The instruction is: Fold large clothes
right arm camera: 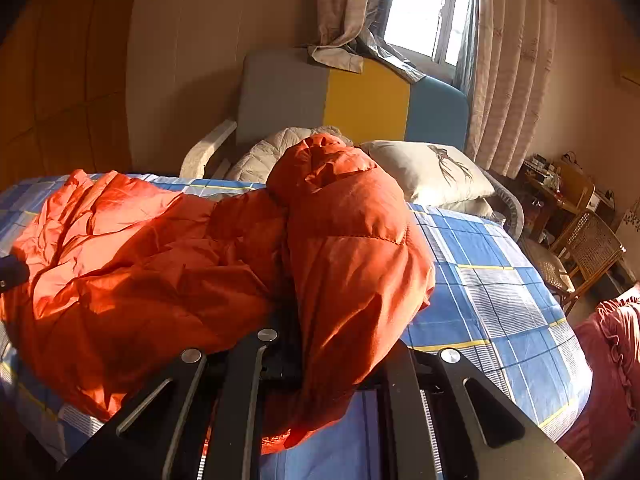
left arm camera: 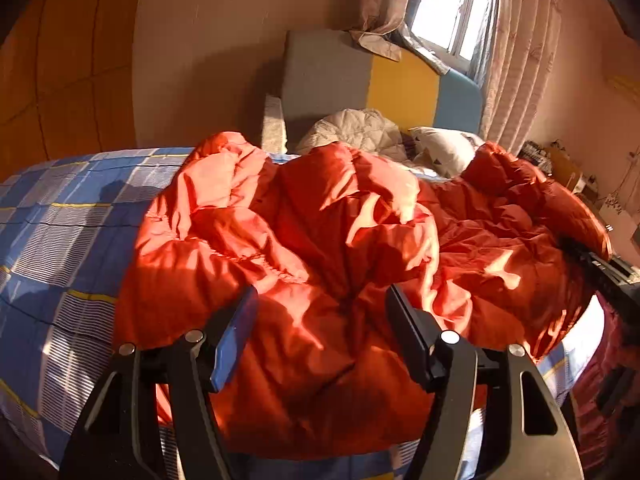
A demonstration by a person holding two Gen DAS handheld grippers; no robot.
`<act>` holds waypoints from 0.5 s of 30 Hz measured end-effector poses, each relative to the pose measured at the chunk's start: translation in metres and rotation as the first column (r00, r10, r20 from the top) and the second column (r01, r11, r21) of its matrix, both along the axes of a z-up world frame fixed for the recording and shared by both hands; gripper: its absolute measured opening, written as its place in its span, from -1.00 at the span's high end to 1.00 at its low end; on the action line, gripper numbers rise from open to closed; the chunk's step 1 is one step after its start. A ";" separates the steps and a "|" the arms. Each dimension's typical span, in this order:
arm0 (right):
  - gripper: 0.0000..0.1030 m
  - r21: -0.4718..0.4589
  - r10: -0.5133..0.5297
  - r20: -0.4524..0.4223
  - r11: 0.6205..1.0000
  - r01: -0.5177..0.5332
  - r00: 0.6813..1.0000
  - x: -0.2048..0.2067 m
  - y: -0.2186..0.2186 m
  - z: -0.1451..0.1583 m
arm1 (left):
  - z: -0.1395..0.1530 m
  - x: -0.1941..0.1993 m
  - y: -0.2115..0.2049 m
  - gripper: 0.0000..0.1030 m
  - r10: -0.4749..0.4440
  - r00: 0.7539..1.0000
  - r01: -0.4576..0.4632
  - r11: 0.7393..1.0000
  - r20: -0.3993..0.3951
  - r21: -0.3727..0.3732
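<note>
An orange down jacket [left arm camera: 312, 264] is glowing in the sun on a bedsheet [left arm camera: 60, 240] showing blue and white checks with yellow lines. At the far end, a headboard [right arm camera: 360, 100] is showing grey, yellow and blue panels behind a cream pillow [right arm camera: 428, 172]. The curtains [right arm camera: 512, 60] are looking pale pink.

A bed [right arm camera: 500, 280] with a blue plaid sheet spreads out ahead of the tongs. At its far end stands a headboard [right arm camera: 360, 100] in grey, yellow and blue panels, with a cream pillow [right arm camera: 424, 172] and a pale quilted blanket [left arm camera: 360, 128] lying just before it. Beyond the headboard, patterned curtains [right arm camera: 512, 60] frame a bright window [right arm camera: 424, 8]. Off to the right of the tongs, past the bed's edge, stands a wicker chair [right arm camera: 584, 252], and further back a cluttered wooden desk [right arm camera: 552, 188].
</note>
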State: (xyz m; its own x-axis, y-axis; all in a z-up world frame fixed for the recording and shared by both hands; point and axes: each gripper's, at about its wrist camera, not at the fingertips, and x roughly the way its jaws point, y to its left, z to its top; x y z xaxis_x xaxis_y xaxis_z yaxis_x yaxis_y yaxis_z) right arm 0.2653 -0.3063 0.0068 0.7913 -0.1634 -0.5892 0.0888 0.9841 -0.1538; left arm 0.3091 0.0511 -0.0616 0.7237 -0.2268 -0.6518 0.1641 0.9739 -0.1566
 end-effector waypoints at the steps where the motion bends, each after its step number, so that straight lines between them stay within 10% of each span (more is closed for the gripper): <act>1: 0.78 -0.009 0.008 0.008 1.000 -0.008 1.000 0.000 0.004 0.003 | -0.006 0.005 0.005 -0.26 0.001 1.000 -0.001 1.000 -0.025 0.018; 15: 0.80 -0.024 0.207 0.090 0.978 -0.205 0.974 0.004 0.082 0.030 | -0.052 0.025 0.022 -0.19 -0.005 0.991 0.003 1.000 -0.135 -0.017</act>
